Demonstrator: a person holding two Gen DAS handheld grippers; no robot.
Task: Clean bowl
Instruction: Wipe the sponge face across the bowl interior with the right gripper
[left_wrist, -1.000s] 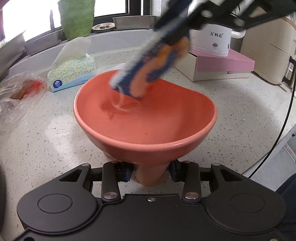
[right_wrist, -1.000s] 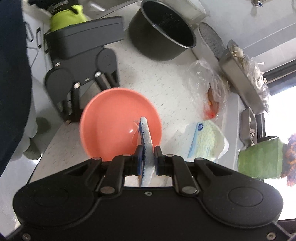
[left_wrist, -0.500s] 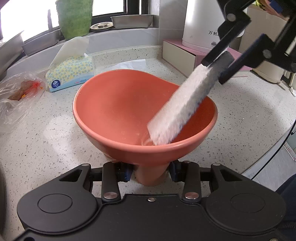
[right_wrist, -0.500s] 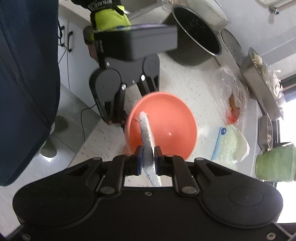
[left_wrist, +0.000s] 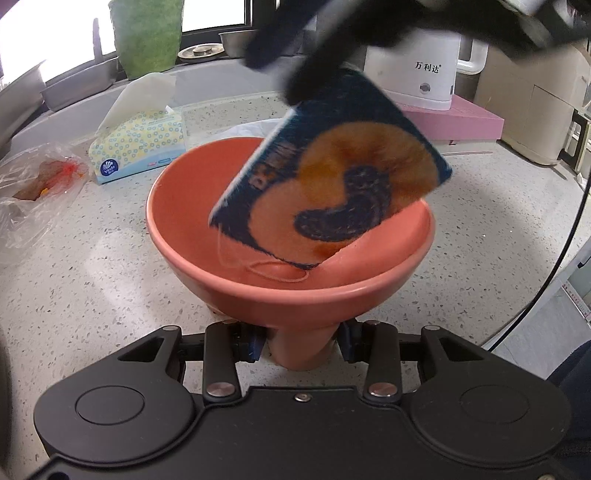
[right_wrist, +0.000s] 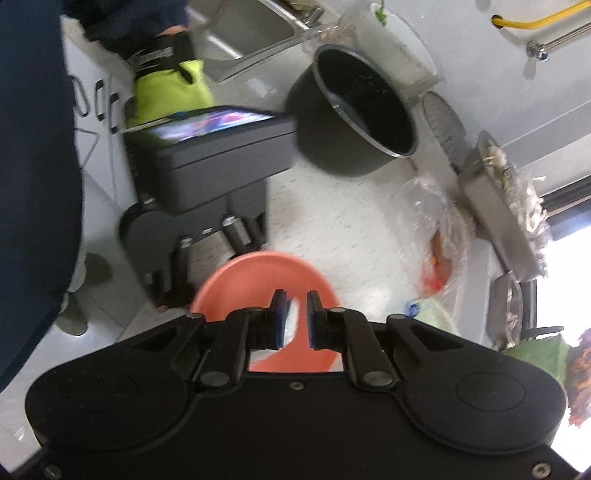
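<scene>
1. bowl (left_wrist: 258, 236): coral, footed, upright on the speckled counter (left_wrist: 92, 277) at the near edge. left gripper (left_wrist: 301, 341) has both pads clamped against the bowl's narrow foot; it reads as a firm grasp.
2. cloth (left_wrist: 332, 177): blue-edged with an orange print, hanging from above, its lower corner dipped into the bowl and touching the inner wall on the right side. a thin loop of thread lies on the bowl floor.
3. right gripper (right_wrist: 293, 319): in the right wrist view a sliver of pale cloth sits between the pads, so it looks closed on the cloth's top edge. the frame is blurred; how much cloth is caught i cannot tell.
4. risk a: grip on the cloth appears shallow. dragging hard along the wall could pull it out of the pads.
5. risk b: the bowl is held only at the foot. sideways pressure high on the rim could lever it over or twist it in the clamp.
6. risk c: the bowl stands close to the counter edge; a slip there likely means a fall.
7. risk d: the tissue box (left_wrist: 136, 147) and plastic bag (left_wrist: 33, 192) are well apart, so low concern.
</scene>
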